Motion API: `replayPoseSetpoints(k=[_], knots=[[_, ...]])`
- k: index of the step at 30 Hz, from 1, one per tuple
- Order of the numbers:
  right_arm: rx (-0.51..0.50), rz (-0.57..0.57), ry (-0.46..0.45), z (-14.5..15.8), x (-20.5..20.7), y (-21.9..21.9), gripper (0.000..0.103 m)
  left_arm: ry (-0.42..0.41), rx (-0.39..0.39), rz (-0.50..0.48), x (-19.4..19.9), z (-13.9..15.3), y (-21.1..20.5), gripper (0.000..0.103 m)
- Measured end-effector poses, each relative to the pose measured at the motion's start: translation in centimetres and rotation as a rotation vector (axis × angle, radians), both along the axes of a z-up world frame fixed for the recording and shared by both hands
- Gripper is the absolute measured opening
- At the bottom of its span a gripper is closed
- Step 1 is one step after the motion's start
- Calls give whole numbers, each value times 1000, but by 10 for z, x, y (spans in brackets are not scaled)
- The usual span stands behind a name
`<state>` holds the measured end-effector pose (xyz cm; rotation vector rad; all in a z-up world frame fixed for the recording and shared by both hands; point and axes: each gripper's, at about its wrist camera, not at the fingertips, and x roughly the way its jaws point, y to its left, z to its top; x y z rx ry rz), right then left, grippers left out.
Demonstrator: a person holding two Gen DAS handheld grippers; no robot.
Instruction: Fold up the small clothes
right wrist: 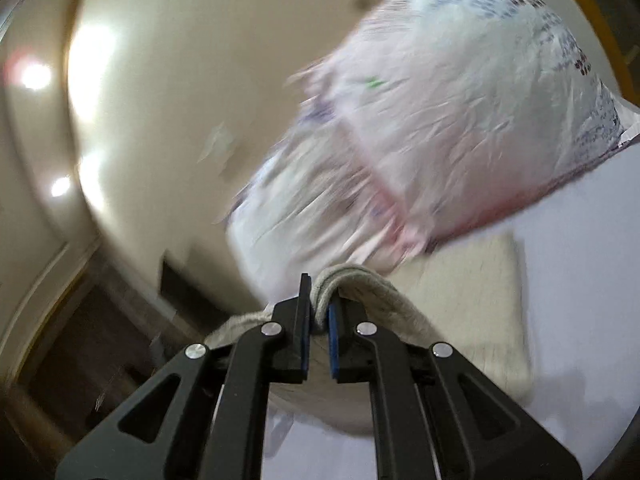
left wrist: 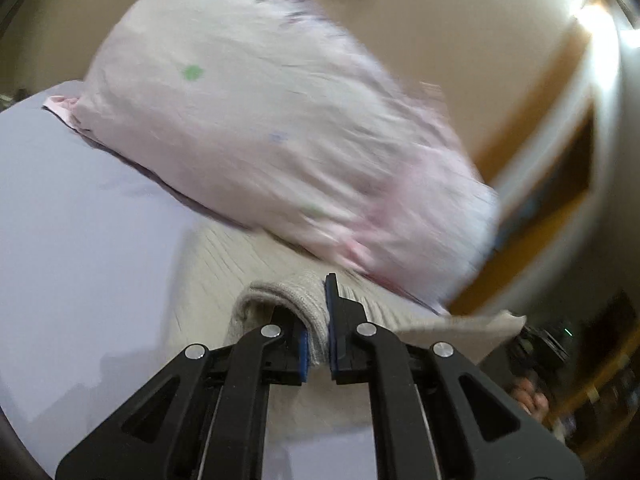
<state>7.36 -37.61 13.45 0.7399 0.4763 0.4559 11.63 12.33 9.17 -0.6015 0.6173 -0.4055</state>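
Note:
A beige knitted garment (left wrist: 224,276) lies partly on the pale lilac bed sheet (left wrist: 80,216). My left gripper (left wrist: 318,316) is shut on a folded edge of it and holds that edge lifted. In the right wrist view my right gripper (right wrist: 319,304) is shut on another edge of the same beige garment (right wrist: 472,292), also lifted. The cloth hangs between the two grippers and drapes down to the sheet (right wrist: 580,264). Both views are blurred by motion.
A large pink-white patterned pillow (left wrist: 256,128) lies just behind the garment; it also shows in the right wrist view (right wrist: 452,120). A cream wall (right wrist: 168,92) and a wooden door frame (left wrist: 552,184) stand beyond the bed. Dark floor (right wrist: 88,344) lies beside it.

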Motion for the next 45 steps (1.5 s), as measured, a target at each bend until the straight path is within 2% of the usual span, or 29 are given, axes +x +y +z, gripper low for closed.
replayPoseSetpoints(k=[2,3,5,8,10,12,13,14,15,16,17,20,25,28,29,30,31,32,34,37,39,41,43,45], knots=[[2,-66,73,-17,41,-5,7,80,35,46,46,-19,-9,6],[-6,-93,138,-34,68,-6,7,118,67,59,64,-30,-15,6],[-47,-128,279,-66,107,-4,7,193,116,69,84,-51,-23,6],[-99,-183,399,-98,129,-1,8,268,124,66,102,-69,-26,6],[-88,-221,420,-103,130,-4,15,270,114,41,104,-67,-25,7],[-99,-277,420,-101,128,-8,46,276,85,-5,103,-62,-19,9],[-105,-310,397,-96,121,-11,55,271,65,-26,100,-56,-13,19],[-118,-342,381,-93,117,-14,80,260,58,-27,93,-48,-5,29],[-148,-399,343,-84,105,-15,92,233,66,8,82,-41,6,64],[-163,-420,296,-77,95,-16,92,213,73,36,76,-36,9,90],[-169,-416,253,-72,88,-17,92,190,80,76,66,-33,17,92],[-145,-386,188,-69,79,-24,94,256,75,51,57,-49,25,89],[-96,-337,216,-74,70,-44,94,371,16,2,52,-86,21,69],[-80,-310,224,-77,73,-40,94,316,17,41,40,-91,10,68],[-69,-302,222,-78,74,-37,94,318,-17,40,37,-94,6,63],[-46,-289,221,-79,78,-32,94,348,-62,21,38,-100,3,39],[-26,-277,222,-80,78,-33,94,394,-129,4,39,-107,0,24],[-6,-265,223,-80,79,-35,94,401,-184,2,38,-108,-1,24],[28,-248,226,-78,77,-40,94,361,-234,-24,36,-92,-7,21],[55,-254,200,-69,70,-51,94,213,-283,-151,37,-36,-53,19],[76,-264,172,-62,63,-61,94,146,-293,-263,43,-11,-95,19],[97,-264,151,-59,59,-70,94,114,-319,-389,56,1,-154,19],[82,-259,145,-59,58,-80,94,165,-392,-514,79,-10,-223,21],[38,-259,181,-63,60,-91,94,285,-477,-612,99,-33,-270,25]])
